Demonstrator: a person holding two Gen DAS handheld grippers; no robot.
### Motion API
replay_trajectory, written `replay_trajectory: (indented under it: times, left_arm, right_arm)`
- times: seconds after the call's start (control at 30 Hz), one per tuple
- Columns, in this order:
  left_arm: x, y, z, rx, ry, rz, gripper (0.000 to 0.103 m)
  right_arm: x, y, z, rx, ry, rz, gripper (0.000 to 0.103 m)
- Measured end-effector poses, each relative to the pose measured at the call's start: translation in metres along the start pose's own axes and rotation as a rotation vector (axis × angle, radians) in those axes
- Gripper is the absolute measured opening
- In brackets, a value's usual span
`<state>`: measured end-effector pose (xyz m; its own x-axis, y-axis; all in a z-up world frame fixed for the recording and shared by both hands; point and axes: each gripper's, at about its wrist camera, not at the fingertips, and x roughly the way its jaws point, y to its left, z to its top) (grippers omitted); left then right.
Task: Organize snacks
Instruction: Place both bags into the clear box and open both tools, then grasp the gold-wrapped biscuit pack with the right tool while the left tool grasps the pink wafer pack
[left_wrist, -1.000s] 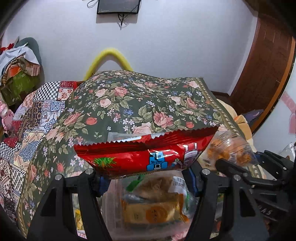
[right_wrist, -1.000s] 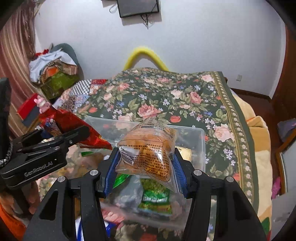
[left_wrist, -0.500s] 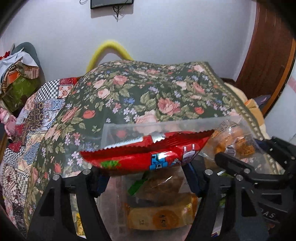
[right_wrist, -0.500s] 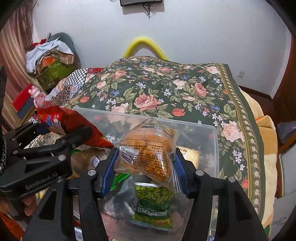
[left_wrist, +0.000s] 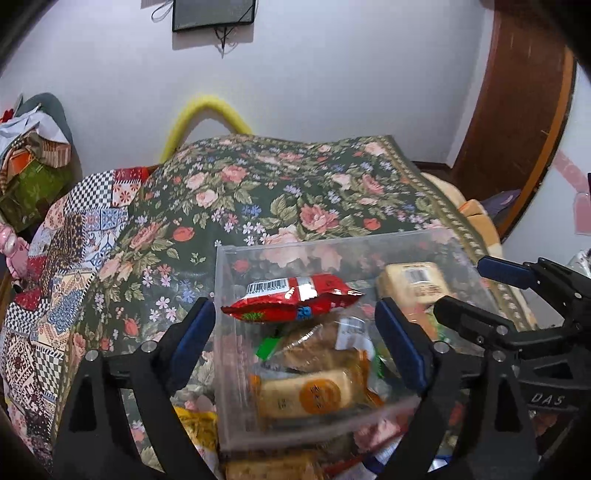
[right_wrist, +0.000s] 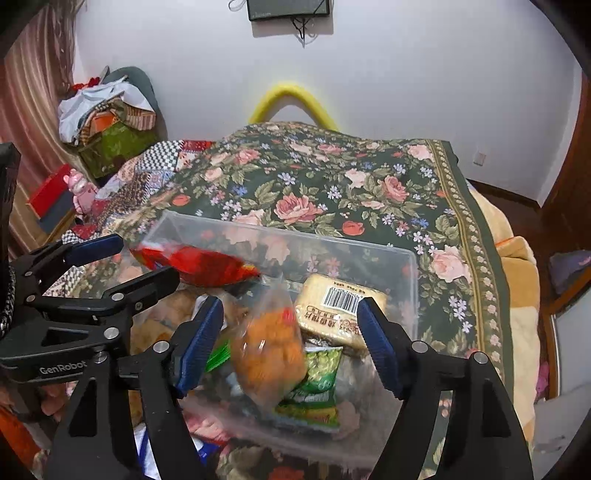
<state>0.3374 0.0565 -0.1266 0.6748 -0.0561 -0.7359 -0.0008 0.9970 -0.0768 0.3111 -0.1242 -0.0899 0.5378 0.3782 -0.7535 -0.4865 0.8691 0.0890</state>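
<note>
A clear plastic bin (left_wrist: 236, 280) (right_wrist: 406, 266) sits on the floral bedspread and holds several snack packs. My left gripper (left_wrist: 295, 332) is open above the bin's near left part. A red snack bag (left_wrist: 295, 301) (right_wrist: 199, 264) is loose between and beyond its fingers, in the air over the bin. My right gripper (right_wrist: 291, 339) is open over the bin. A clear bag of orange snacks (right_wrist: 271, 358), blurred, is free between its fingers above a green pea pack (right_wrist: 314, 384). A yellow cake pack (right_wrist: 340, 306) (left_wrist: 410, 282) lies at the bin's far right.
The floral bedspread (right_wrist: 332, 184) stretches beyond the bin to a white wall. A patchwork quilt (left_wrist: 62, 258) lies left. More snack packs (left_wrist: 195, 421) lie on the bed by the bin's near side. Clothes (right_wrist: 107, 114) pile at the far left. A wooden door (left_wrist: 517, 122) stands right.
Both grippers have opened. The red bag has left the left gripper and the orange snack bag has left the right gripper; both are dropping into the bin. Both grippers have tilted down over the bin.
</note>
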Motion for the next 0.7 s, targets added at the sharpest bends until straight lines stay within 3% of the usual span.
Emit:
replay_trajectory:
  times: [0.37,0.7]
  left_arm:
    - [-0.089,-0.001,-0.032,0.043,-0.081,-0.024,0.091]
    - [-0.119,0.009,-0.101,0.011,0.002,-0.016,0.091]
  right_arm:
    - [-0.066,0.011,-0.025,0.007,-0.059,0.044,0.075]
    - [-0.088,0.032,-0.084,0.014,0.01,0.086,0.076]
